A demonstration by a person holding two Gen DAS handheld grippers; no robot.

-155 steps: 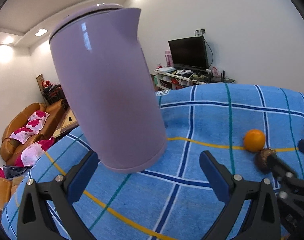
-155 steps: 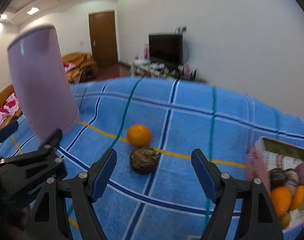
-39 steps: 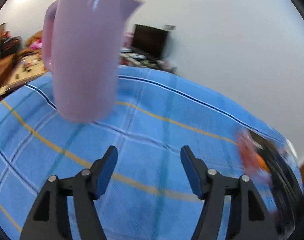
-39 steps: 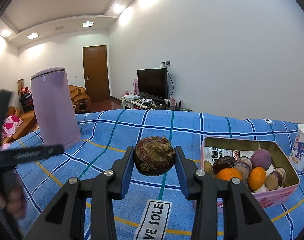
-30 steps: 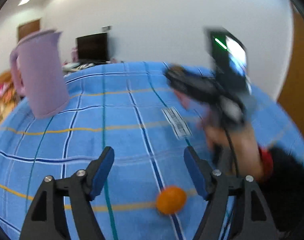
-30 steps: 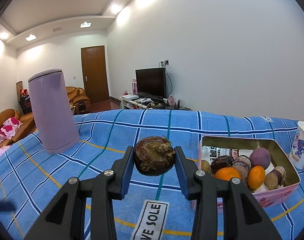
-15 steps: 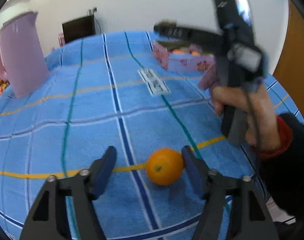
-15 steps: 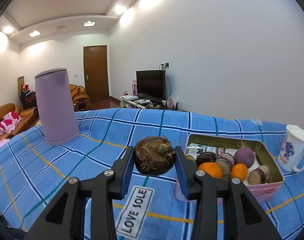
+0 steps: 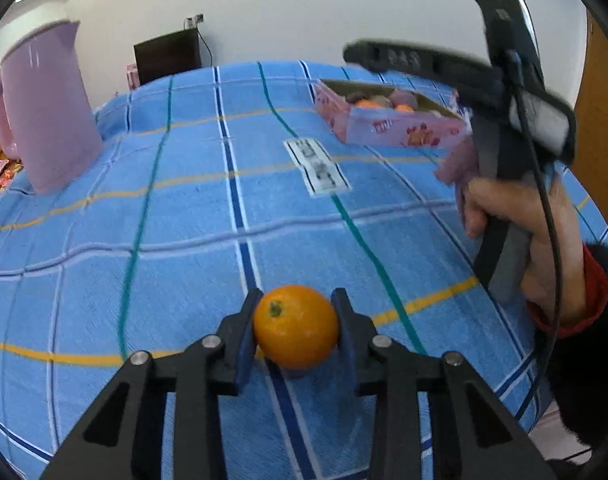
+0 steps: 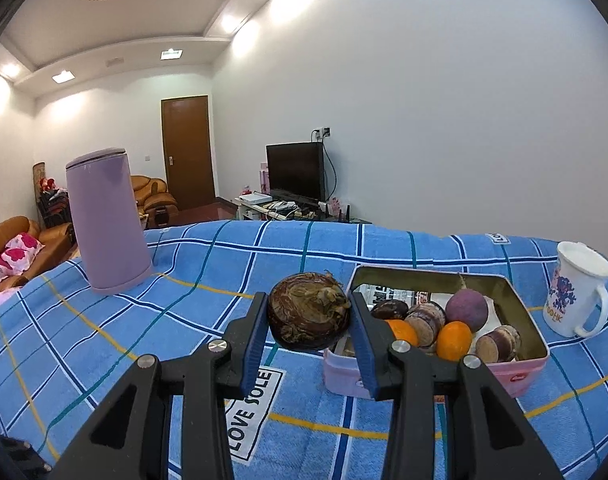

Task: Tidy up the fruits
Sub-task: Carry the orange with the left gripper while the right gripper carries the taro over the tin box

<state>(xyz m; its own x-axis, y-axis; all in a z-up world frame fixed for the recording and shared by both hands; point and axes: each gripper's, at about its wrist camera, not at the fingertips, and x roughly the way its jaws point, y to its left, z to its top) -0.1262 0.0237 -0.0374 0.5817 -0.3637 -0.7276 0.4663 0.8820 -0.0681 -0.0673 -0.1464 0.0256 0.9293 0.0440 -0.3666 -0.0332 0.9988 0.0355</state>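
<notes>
An orange [image 9: 296, 326] rests on the blue checked cloth [image 9: 184, 216]. My left gripper [image 9: 296, 308] has its jaws closing around the orange, and both blue pads touch its sides. In the right wrist view my right gripper [image 10: 308, 304] is shut on a dark brown wrinkled fruit [image 10: 308, 320], held above the cloth just left of the pink tin box [image 10: 431, 274]. Several fruits lie in the tin, among them oranges and a purple one. The tin [image 9: 387, 126] also shows far off in the left wrist view.
A tall purple kettle [image 10: 108, 220] stands at the cloth's left, also visible as the kettle [image 9: 44, 112] in the left view. A white mug [image 10: 575, 292] stands right of the tin. A person's hand [image 9: 515, 216] grips the right tool's handle.
My left gripper came down over the orange and its jaws narrowed until the pads met it. My right gripper carried the brown fruit sideways, nearer the tin.
</notes>
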